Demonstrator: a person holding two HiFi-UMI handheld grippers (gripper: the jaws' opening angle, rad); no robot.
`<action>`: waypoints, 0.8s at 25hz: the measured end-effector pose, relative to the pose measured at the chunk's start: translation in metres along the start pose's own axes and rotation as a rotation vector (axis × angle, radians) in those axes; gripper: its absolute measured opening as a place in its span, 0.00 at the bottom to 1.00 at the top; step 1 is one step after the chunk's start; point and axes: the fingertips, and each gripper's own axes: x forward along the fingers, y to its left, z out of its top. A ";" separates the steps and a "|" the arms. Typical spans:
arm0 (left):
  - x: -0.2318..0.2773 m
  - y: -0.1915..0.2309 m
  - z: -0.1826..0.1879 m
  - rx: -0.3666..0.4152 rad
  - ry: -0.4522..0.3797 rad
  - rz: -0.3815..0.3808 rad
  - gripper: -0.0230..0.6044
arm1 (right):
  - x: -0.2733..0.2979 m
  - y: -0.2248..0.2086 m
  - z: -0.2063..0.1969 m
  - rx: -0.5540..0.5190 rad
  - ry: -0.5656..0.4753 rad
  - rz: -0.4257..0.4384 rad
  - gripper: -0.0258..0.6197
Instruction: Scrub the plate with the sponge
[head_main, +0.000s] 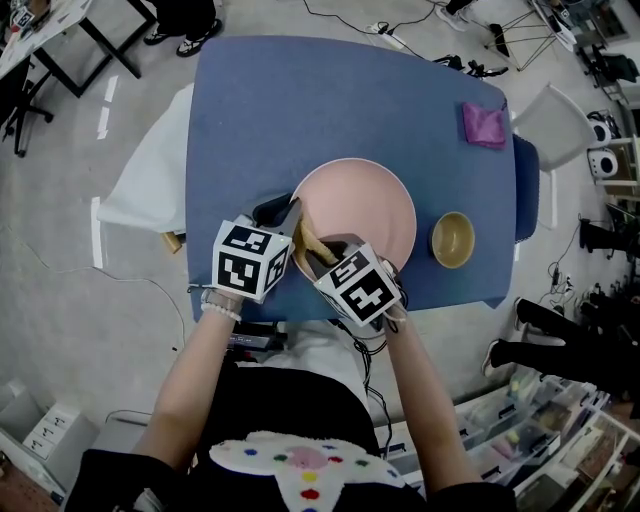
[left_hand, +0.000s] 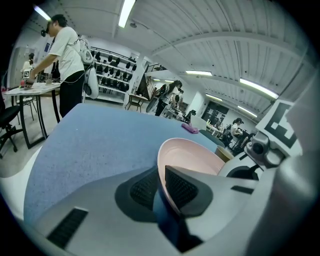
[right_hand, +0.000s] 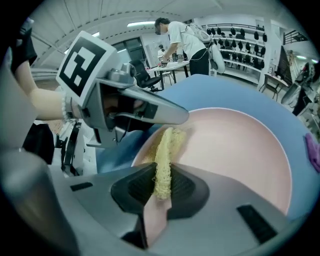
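A pink plate lies on the blue table near its front edge. My left gripper is shut on the plate's left rim; in the left gripper view the rim runs between the two pads of that gripper. My right gripper is shut on a yellow fibrous sponge. Seen from the right gripper, the sponge sticks out past the pads and rests on the plate close to the left gripper's finger.
A small yellow-brown bowl stands right of the plate. A purple cloth lies at the table's far right corner. A white chair stands beyond the right edge. People stand at tables in the background.
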 end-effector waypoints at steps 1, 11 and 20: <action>0.000 0.000 0.000 0.001 0.001 0.000 0.12 | -0.001 0.002 -0.003 -0.008 0.008 0.010 0.13; 0.003 0.001 -0.001 0.008 0.010 0.001 0.12 | -0.017 0.013 -0.037 -0.142 0.160 0.107 0.13; 0.004 0.000 -0.001 0.002 0.004 0.007 0.12 | -0.017 0.005 -0.044 -0.176 0.166 0.054 0.13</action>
